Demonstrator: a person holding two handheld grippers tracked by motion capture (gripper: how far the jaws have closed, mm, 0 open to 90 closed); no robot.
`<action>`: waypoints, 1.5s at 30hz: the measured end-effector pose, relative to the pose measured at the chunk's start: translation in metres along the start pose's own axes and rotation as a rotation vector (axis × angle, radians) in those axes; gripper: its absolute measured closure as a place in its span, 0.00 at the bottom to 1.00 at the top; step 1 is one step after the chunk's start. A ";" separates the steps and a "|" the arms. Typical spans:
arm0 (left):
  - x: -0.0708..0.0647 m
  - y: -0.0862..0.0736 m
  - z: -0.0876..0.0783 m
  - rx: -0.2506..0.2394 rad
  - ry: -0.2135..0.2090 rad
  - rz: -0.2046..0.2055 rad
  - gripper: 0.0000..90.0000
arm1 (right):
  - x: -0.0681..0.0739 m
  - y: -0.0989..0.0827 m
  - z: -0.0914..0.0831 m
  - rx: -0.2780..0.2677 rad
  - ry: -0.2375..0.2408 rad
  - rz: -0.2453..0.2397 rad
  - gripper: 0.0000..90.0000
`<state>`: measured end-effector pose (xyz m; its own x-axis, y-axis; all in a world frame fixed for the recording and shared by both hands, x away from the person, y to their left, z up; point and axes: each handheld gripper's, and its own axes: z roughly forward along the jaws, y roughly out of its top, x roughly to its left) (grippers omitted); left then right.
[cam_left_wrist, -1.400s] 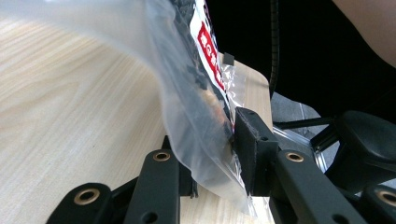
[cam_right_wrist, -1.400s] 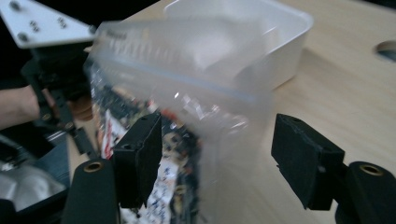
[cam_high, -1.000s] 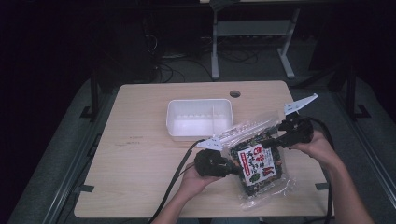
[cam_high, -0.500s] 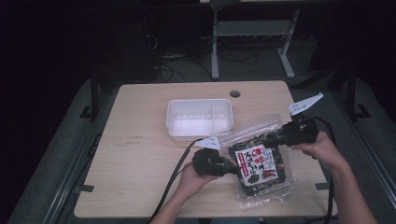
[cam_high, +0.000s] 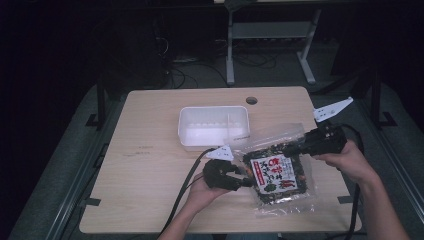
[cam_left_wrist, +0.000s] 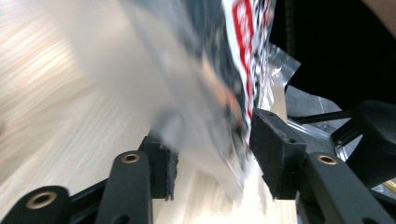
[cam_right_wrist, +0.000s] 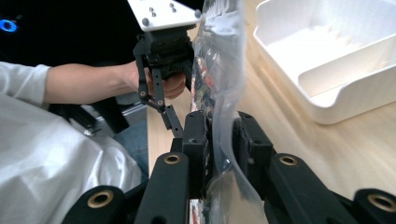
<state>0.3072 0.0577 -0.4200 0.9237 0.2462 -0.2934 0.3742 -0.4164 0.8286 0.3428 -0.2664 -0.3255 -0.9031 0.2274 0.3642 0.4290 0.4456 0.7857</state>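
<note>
A clear bag (cam_high: 277, 172) of dark pieces with a red-and-white label lies tilted over the table's right half. My right gripper (cam_high: 295, 148) holds its upper edge: in the right gripper view the film (cam_right_wrist: 224, 116) runs between the two pads (cam_right_wrist: 247, 140), which have just been closing and pinch it (cam_right_wrist: 219, 140). My left gripper (cam_high: 245, 182) is at the bag's left edge. Its jaws have just been opening, and in the left gripper view the blurred bag (cam_left_wrist: 219, 93) hangs loose between the parted pads (cam_left_wrist: 275, 158), my gripper's midpoint (cam_left_wrist: 215, 161) lying on the film.
A white two-compartment tray (cam_high: 214, 125) stands empty at the table's middle, just behind the bag. The wooden table (cam_high: 145, 170) has a cable hole (cam_high: 251, 100) near its far edge. Black cables trail off the front edge from both grippers.
The left gripper's jaws have opened off the bag's left edge. The right gripper has closed on the bag's top edge and risen slightly, tilting the bag up.
</note>
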 end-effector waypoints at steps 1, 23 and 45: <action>0.000 -0.001 -0.002 0.003 0.008 -0.004 0.54 | 0.002 0.001 -0.001 -0.004 -0.008 -0.009 0.84; -0.002 -0.014 -0.042 0.143 0.186 0.082 0.39 | 0.028 0.026 -0.014 -0.118 -0.208 -0.080 0.85; 0.007 -0.047 -0.085 0.199 0.260 0.056 0.34 | 0.042 0.071 0.007 -0.242 -0.294 -0.073 0.85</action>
<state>0.2888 0.1529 -0.4204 0.9011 0.4224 -0.0978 0.3559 -0.5918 0.7233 0.3352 -0.2190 -0.2576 -0.8729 0.4566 0.1718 0.3159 0.2607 0.9123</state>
